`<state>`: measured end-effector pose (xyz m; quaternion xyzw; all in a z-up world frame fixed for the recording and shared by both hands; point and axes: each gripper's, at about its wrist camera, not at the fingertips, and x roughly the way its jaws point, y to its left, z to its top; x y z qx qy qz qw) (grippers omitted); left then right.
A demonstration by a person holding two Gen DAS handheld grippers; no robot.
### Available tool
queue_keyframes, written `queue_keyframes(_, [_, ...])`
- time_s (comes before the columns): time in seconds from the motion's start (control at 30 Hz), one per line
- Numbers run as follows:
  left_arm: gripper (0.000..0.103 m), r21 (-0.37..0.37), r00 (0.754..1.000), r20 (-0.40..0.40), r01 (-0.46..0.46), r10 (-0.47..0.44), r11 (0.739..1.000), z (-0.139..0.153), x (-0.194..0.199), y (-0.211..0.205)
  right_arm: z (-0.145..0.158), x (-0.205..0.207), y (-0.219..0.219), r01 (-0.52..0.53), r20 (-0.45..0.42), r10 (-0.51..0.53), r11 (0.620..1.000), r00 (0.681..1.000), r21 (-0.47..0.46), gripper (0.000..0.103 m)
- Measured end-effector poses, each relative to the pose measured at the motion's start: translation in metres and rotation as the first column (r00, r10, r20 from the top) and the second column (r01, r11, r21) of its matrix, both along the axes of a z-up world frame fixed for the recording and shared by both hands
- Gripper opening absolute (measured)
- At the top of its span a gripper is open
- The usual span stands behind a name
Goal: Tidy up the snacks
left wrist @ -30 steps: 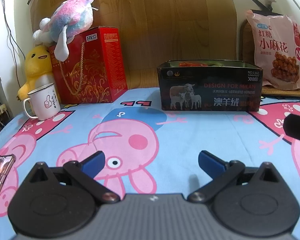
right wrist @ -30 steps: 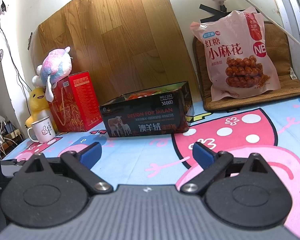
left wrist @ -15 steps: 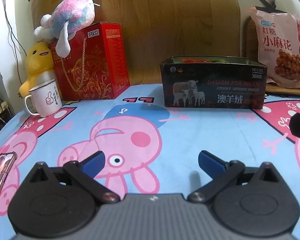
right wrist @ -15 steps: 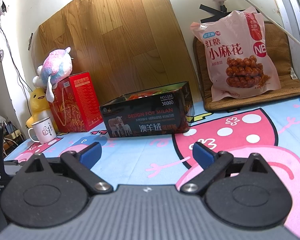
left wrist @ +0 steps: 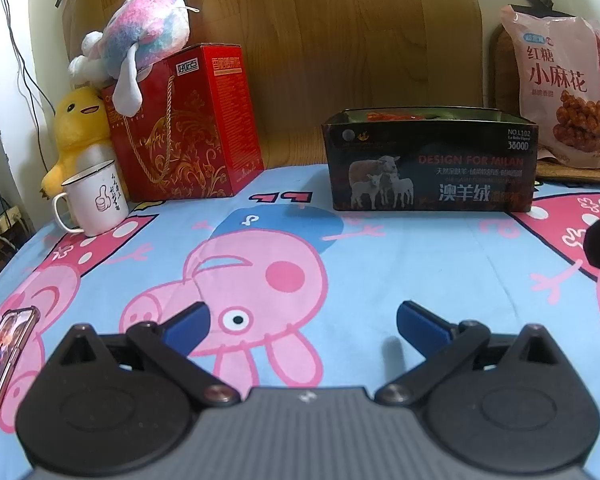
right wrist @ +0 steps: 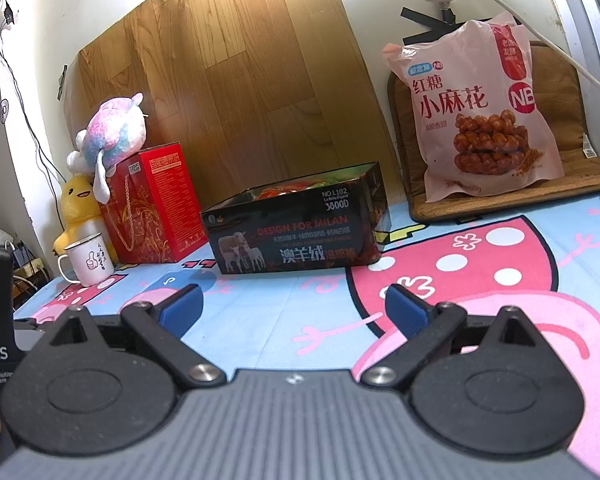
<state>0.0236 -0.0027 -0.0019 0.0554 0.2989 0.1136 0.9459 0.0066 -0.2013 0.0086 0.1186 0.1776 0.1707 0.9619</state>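
A: Fingers first. How do they stand?

B: Your left gripper [left wrist: 300,320] has its blue fingers [left wrist: 186,322] wide apart with nothing between them. Your right gripper [right wrist: 292,308] is the same, spread and empty. Neither gap has changed over the last second.

A: So what did change?

B: Very little. In the left wrist view the black box [left wrist: 432,168] has slid a touch toward 3 o'clock and looks slightly nearer, so your left hand has eased forward and turned a little to its left. The right view is practically the same. Nothing has been picked up or set down, so I judge this a hover rather than a working move.

A: Where are the snacks?

B: The box sits at 12 o'clock, well ahead of both grippers on the pig-print sheet [left wrist: 380,264]. It is open at the top and orange-red packets [right wrist: 284,192] show inside. From the left, its long axis runs 9 to 3 and the printed long face is square to you. From the right it is skewed, roughly 8 to 2. The snack bag [right wrist: 480,112] stands upright at 1 o'clock on a brown cushion [right wrist: 572,168], print toward you and long axis vertical.

A: Is the job done?

B: I can't say. Packets boxed with the bag outside fits either stage.
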Motion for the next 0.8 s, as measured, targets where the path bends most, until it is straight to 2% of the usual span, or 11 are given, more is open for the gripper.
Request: queue_keyframes(0.8, [0.103, 0.029, 1.000, 0.000, -0.003, 0.003, 1.000, -0.0007, -0.0002, -0.0015, 0.0001, 0.0001, -0.0008, -0.001, 0.001, 0.001, 1.000, 1.000, 0.002, 0.099])
